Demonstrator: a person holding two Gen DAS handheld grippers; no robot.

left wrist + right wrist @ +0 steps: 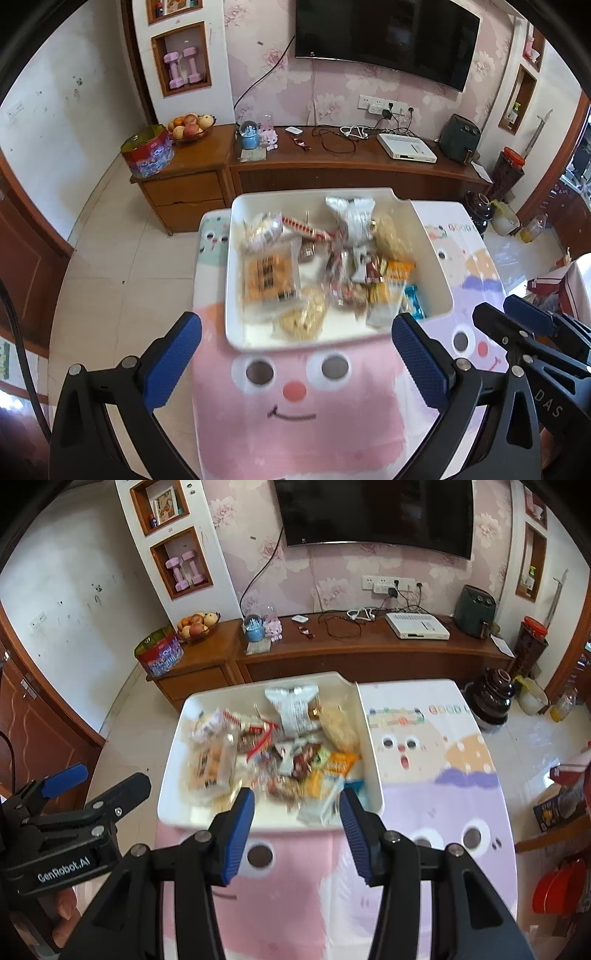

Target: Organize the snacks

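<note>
I've got both tools hanging over the near edge of the white tray [236, 258], which sits on the desk [295, 424] w/ its cartoon-face cloth. All the snacks I can see are already inside that tray — a heap of wrapped packets, none loose on the cloth in either view.

Left tool [295, 354] is spread wide, nothing between its blue pads, lined up just short of the tray's front rim. Right tool [297, 830] is also parted and empty, a bit narrower; its tips overlap the tray's near right corner, above a white-wrapped packet [321, 805] lying there. From the left wrist view the right tool shows at the far right edge, so the two are side by side, not touching.

Contents are blurred, so I can't read labels. I can make out an orange cracker pack [269, 280] flat on the left, a white pouch [352, 221] toward the back, and small orange and brown wrappers bunched in the middle.

My read: the tray is the collection bin, and the tools sit open in front either to drop in or to pick — can't tell which.
</note>
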